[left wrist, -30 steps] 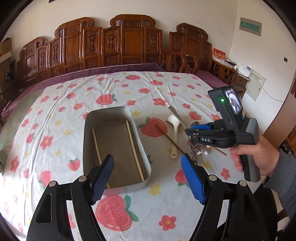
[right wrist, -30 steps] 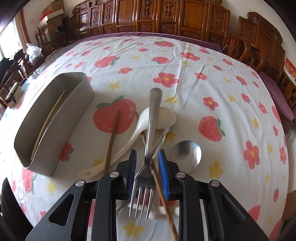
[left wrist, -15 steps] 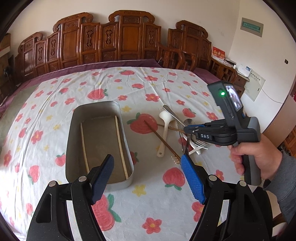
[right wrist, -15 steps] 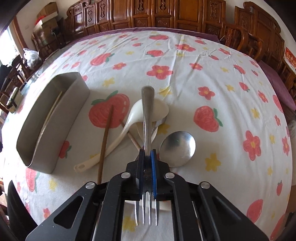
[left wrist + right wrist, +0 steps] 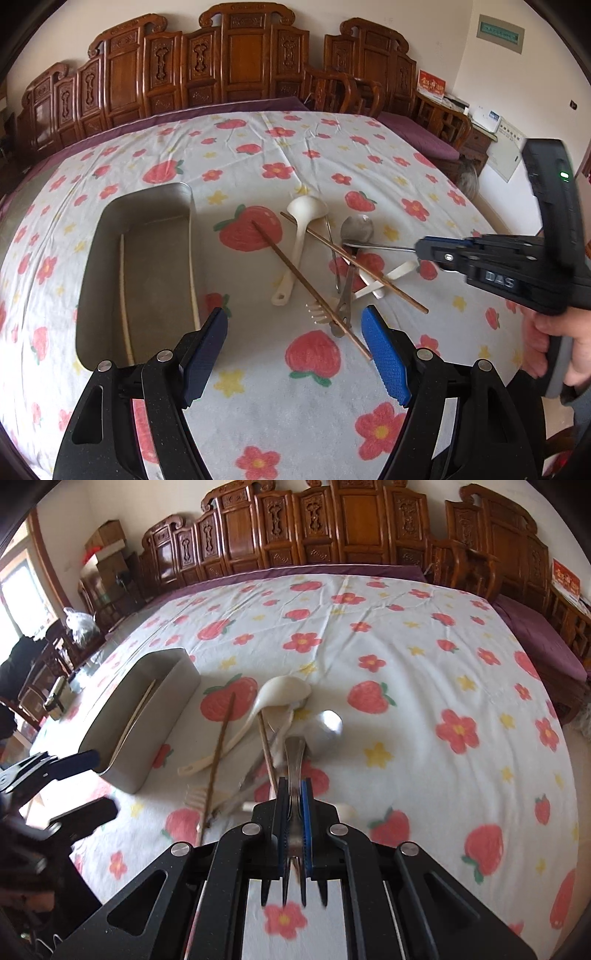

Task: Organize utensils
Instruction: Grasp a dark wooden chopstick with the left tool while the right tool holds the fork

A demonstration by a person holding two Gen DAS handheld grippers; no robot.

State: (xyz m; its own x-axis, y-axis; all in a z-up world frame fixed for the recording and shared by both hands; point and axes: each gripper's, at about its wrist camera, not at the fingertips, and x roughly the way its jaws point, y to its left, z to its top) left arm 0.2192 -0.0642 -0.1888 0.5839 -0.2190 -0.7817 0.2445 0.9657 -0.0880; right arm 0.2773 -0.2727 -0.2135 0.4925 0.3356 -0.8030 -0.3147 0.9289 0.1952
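Note:
A grey metal tray (image 5: 92, 266) (image 5: 162, 716) holds two pale chopsticks (image 5: 192, 273). Right of it lies a pile of utensils: a white ladle (image 5: 301, 229), two brown chopsticks (image 5: 306, 284), a metal spoon (image 5: 356, 227) (image 5: 327, 725) and a white fork (image 5: 317, 314). My right gripper (image 5: 294, 794) (image 5: 424, 248) is shut on a metal fork (image 5: 295, 753) (image 5: 380, 245) and holds it lifted above the pile, its tines toward the camera. My left gripper (image 5: 295, 332) is open and empty, low over the cloth in front of the pile.
The table has a white cloth (image 5: 295, 155) with strawberries and flowers. Carved wooden chairs (image 5: 243, 62) line its far side. A side cabinet (image 5: 476, 136) stands at the right.
My right gripper has lifted the metal fork off the pile and drawn back to the right. The left gripper has moved closer to the utensils.

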